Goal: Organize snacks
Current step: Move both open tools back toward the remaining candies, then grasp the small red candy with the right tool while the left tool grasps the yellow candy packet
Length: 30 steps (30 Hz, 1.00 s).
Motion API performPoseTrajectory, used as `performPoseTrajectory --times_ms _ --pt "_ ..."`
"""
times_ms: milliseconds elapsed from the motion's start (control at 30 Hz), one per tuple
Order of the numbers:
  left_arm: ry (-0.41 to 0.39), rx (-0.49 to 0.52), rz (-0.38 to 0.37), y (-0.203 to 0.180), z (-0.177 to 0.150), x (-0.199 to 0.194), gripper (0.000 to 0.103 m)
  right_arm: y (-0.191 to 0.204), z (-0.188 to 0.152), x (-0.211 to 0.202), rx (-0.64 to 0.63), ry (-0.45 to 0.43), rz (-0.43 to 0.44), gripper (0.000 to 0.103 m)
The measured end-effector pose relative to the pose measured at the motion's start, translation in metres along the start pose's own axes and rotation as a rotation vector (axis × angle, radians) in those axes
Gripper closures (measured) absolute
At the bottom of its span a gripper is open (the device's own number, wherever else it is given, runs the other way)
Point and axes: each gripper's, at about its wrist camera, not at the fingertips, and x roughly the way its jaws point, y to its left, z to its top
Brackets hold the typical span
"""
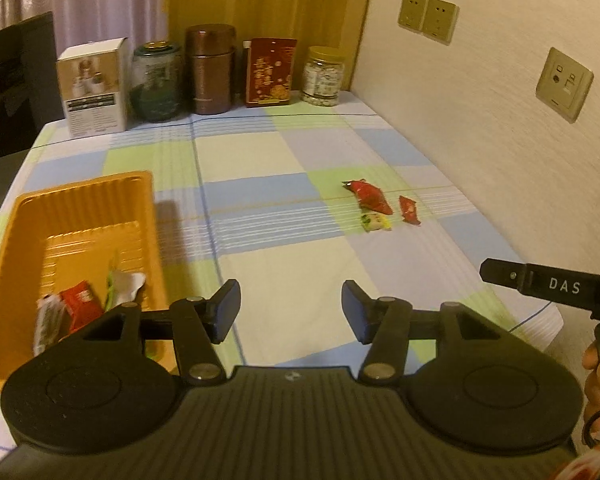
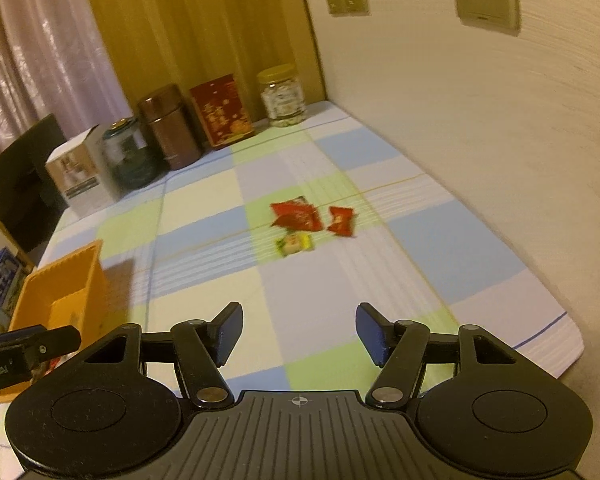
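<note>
Both the left gripper [image 1: 291, 310] and right gripper [image 2: 299, 334] stood spread and empty over the checked cloth [image 1: 260, 152], three crinkly wrapped snacks [image 1: 374, 204] lying farther off, the ribbed orange plastic tray [image 1: 32, 216] at left.

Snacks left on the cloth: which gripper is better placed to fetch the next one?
Probably the right gripper: open, empty, facing the three wrappers, the big red one nearly dead ahead. The left gripper, also open, sits beside the orange tray, with the wrappers off to its right.
</note>
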Motion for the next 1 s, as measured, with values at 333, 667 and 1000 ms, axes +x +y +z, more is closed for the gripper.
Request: performPoseTrajectory --times_ms 333,667,1000 --pt "0.018 0.032 -0.025 -0.018 0.022 0.049 0.047 -0.026 0.025 0.043 -0.013 -0.007 -0.017 0.040" --pt "0.040 0.059 -0.052 -0.033 0.041 0.114 0.044 -0.050 0.042 0.107 -0.051 -0.008 -0.004 0.040" --pt "0.068 0.058 -0.051 -0.033 0.048 0.178 0.042 -0.060 0.056 0.173 -0.081 0.000 0.016 0.040"
